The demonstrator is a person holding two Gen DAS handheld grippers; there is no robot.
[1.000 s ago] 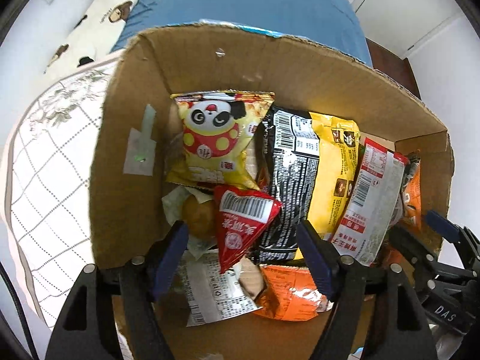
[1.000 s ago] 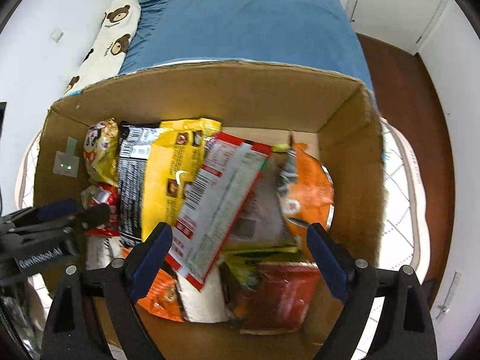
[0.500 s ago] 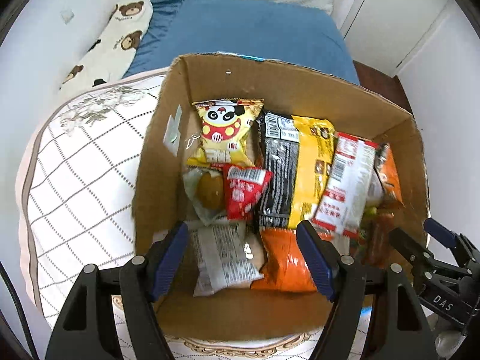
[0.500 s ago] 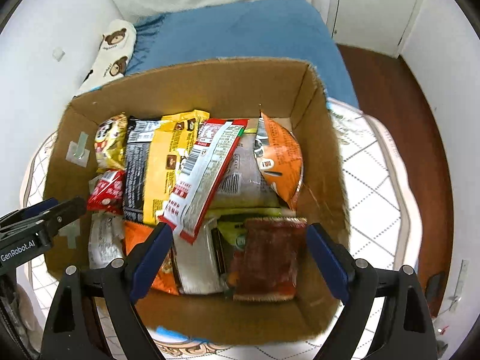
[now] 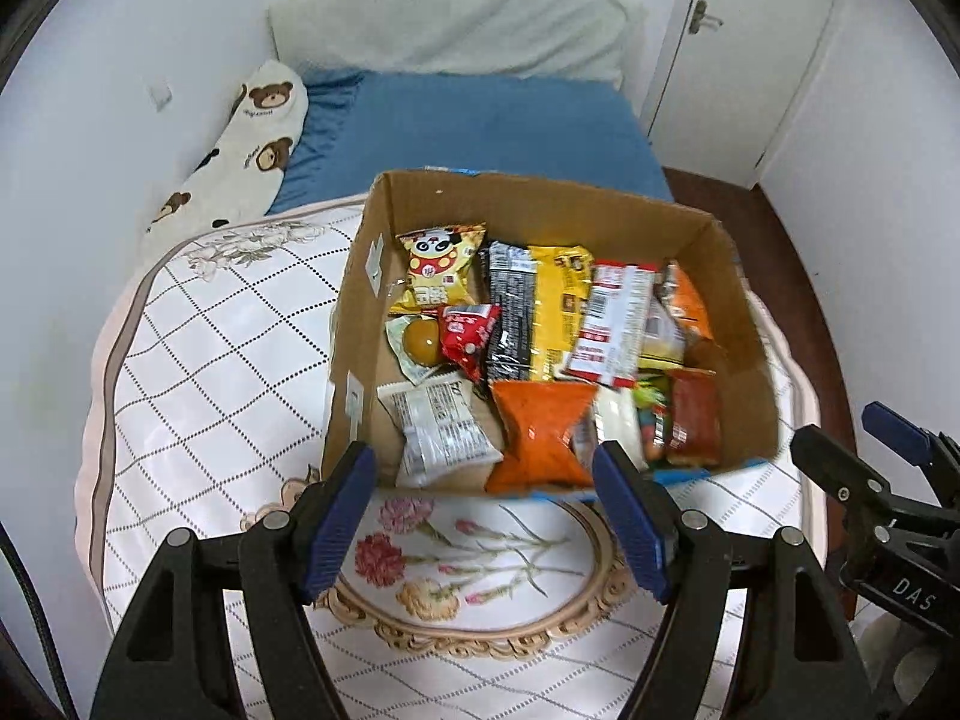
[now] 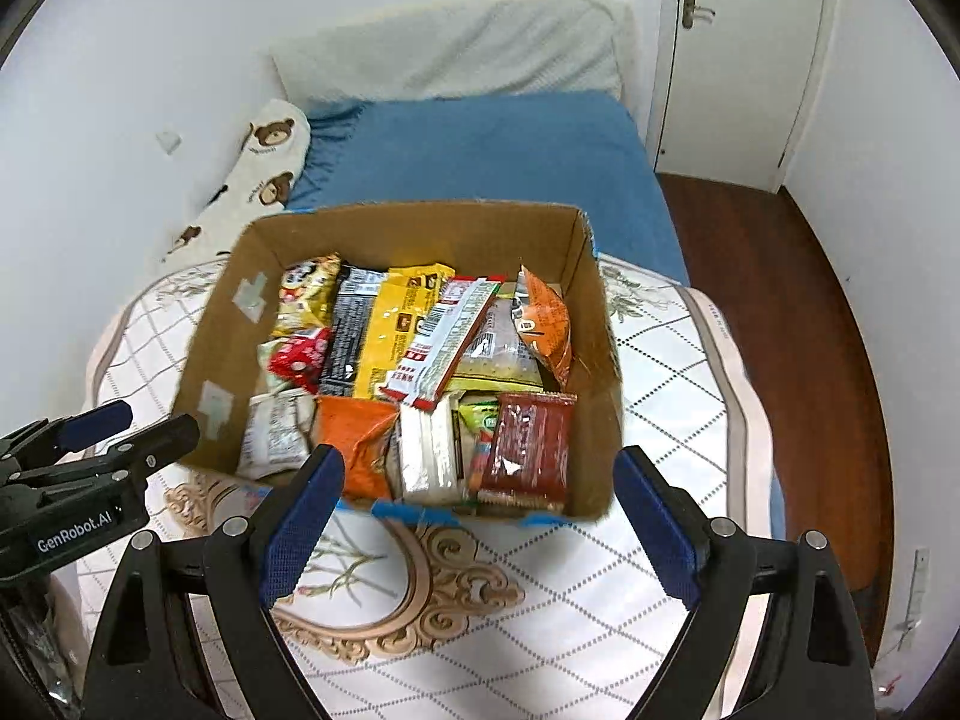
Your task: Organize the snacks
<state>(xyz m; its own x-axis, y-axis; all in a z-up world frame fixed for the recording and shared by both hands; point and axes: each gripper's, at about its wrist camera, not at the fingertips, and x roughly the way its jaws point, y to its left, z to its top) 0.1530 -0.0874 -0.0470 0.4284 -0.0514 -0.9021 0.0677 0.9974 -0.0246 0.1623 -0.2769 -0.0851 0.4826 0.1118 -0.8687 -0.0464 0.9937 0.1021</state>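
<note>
Both hand-held grippers (image 5: 486,510) (image 6: 480,516) have risen, empty, above the snack box (image 5: 744,408).

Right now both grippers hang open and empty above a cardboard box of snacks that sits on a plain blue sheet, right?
Not quite. The cardboard box sits on a white quilted cover with a flower pattern, as the left wrist view shows; the blue sheet lies behind it. The rest holds: the left gripper and right gripper are open and empty.
</note>
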